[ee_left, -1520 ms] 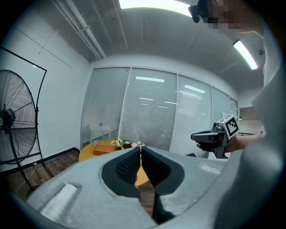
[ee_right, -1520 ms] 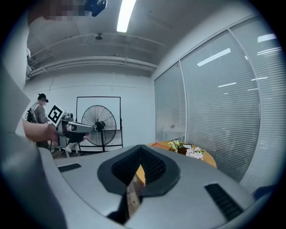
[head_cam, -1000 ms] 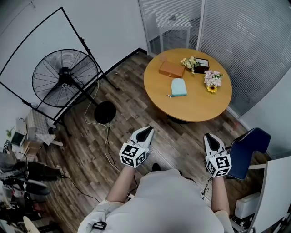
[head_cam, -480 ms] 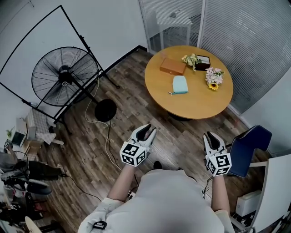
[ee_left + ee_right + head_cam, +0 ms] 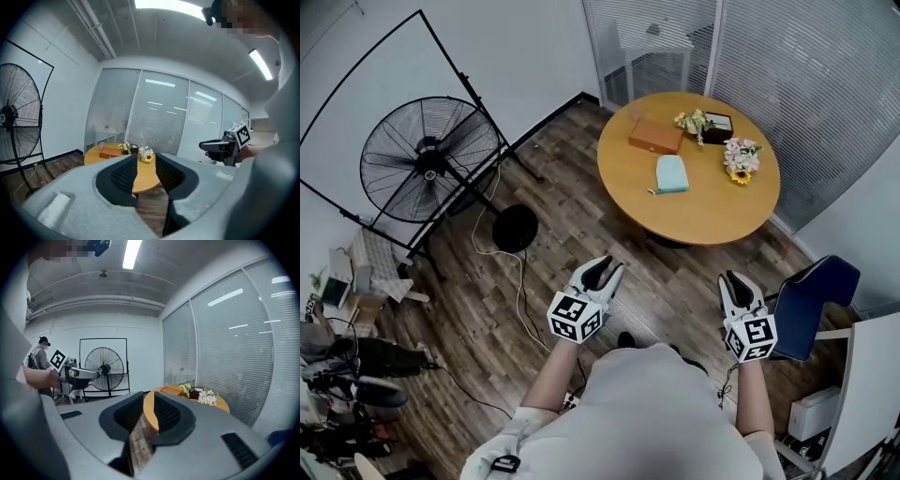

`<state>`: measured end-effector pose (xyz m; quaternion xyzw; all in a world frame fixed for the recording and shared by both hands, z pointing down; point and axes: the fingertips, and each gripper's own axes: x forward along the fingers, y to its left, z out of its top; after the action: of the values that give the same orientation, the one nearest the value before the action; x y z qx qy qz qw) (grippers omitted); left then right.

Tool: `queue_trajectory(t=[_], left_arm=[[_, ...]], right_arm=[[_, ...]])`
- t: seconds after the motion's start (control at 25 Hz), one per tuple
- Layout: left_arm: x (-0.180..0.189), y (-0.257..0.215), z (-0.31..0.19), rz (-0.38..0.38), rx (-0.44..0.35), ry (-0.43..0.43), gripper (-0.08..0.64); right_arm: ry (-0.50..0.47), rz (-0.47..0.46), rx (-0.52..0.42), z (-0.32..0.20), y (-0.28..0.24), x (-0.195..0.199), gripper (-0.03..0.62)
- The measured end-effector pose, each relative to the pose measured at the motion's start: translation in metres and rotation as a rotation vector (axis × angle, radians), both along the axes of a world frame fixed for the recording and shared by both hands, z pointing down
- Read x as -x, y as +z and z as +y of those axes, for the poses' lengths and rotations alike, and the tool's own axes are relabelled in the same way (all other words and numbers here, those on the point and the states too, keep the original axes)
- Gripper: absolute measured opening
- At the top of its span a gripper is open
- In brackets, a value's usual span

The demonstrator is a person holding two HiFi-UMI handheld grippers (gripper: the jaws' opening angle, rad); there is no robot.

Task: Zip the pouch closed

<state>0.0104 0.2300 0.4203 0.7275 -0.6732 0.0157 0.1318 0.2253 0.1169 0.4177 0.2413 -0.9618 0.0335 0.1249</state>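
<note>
A light teal pouch (image 5: pixel 670 174) lies flat on the round wooden table (image 5: pixel 703 220), far ahead of both grippers. I hold my left gripper (image 5: pixel 602 269) and right gripper (image 5: pixel 735 279) at waist height over the wood floor, well short of the table, both pointing towards it. In the left gripper view the left gripper (image 5: pixel 146 160) has its jaws opening, with nothing between them. In the right gripper view the right gripper (image 5: pixel 149 398) stands open and empty. The pouch's zipper is too small to make out.
On the table are an orange case (image 5: pixel 655 137), a dark box (image 5: pixel 717 128) and two small flower bunches (image 5: pixel 738 161). A big standing fan (image 5: pixel 431 159) and its cable (image 5: pixel 520 281) are at the left. A blue chair (image 5: pixel 811 300) stands at the right.
Both grippers went from shut to open, the left one wider. The hands stayed almost in place and the table sits a little higher in view.
</note>
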Motion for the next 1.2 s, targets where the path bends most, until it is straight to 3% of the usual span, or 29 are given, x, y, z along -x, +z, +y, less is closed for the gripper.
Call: queue_trajectory(t=[0.76,1.2], left_arm=[[0.058,0.011,0.008,0.009,0.014,0.089,0.115],[0.075,0.021,-0.008,0.023,0.037,0.079,0.115]], right_arm=[[0.09,0.024,-0.007,0.015,0.004,0.051,0.06],[0.087,0.036,0.029,-0.001,0.018,0.068,0.06]])
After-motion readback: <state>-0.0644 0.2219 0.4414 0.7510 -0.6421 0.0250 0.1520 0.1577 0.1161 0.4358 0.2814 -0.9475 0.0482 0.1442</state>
